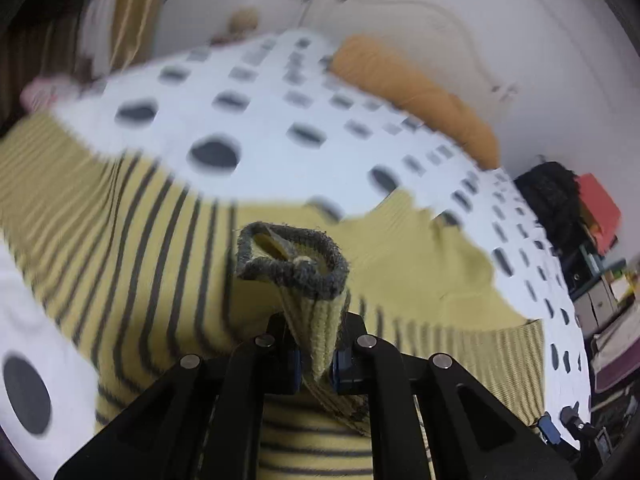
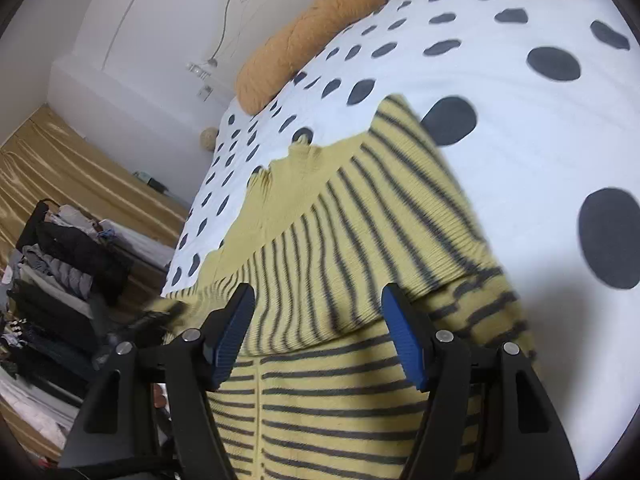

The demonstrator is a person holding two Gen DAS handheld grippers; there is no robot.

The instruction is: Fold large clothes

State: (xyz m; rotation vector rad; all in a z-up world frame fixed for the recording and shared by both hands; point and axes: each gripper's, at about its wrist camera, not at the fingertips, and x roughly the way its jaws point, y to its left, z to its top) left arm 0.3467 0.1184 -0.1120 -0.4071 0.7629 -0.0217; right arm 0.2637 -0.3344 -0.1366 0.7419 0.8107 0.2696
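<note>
the bed (image 2: 520, 152) carries the striped sweater (image 2: 340, 248), spread flat ahead of both tongs, its body running away toward the orange pillow (image 2: 308, 36). the left tongs (image 1: 314, 360) are nearer the work, clenched on the sweater's cuff (image 1: 292, 260) and holding it above the body. the right tongs (image 2: 318, 332) hang released over the sweater, grasping nothing.
</note>
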